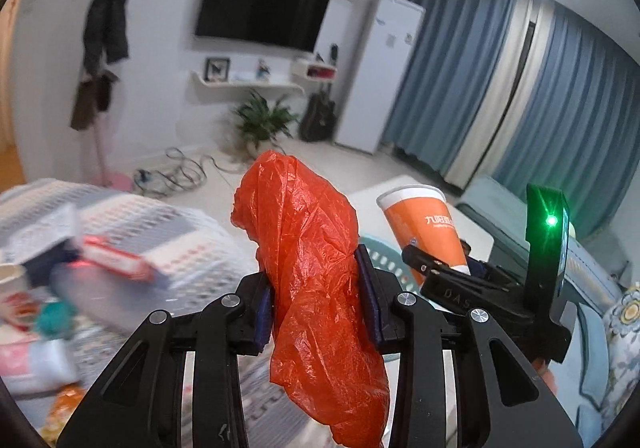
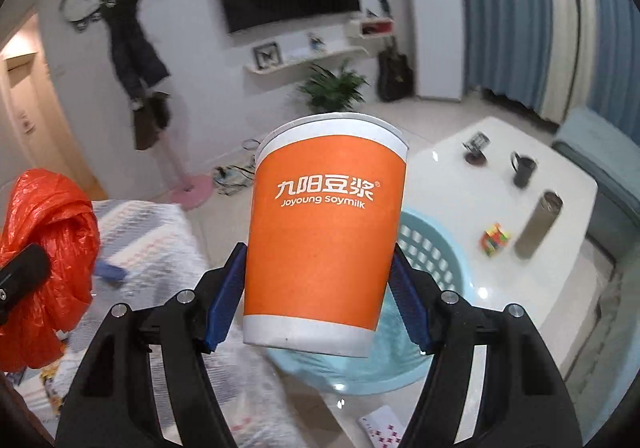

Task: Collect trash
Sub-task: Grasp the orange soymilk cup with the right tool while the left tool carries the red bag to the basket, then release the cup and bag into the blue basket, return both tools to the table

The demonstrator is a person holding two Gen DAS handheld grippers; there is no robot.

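Note:
My left gripper (image 1: 318, 294) is shut on a crumpled red plastic bag (image 1: 308, 248) and holds it up in the air. The bag also shows at the left of the right wrist view (image 2: 44, 248). My right gripper (image 2: 318, 284) is shut on an orange and white paper soymilk cup (image 2: 324, 224), held upright above a light blue plastic basket (image 2: 436, 248). The cup and the right gripper also show to the right in the left wrist view (image 1: 424, 228). Several pieces of trash (image 1: 108, 256) lie blurred on a patterned cloth at the left.
A white table (image 2: 560, 248) at the right holds a dark mug (image 2: 524, 168), a metal flask (image 2: 538, 224), a colourful cube (image 2: 496, 240) and a small round object (image 2: 476, 148). A sofa (image 1: 600, 268) stands at the far right. Cables (image 1: 180, 172) lie on the floor.

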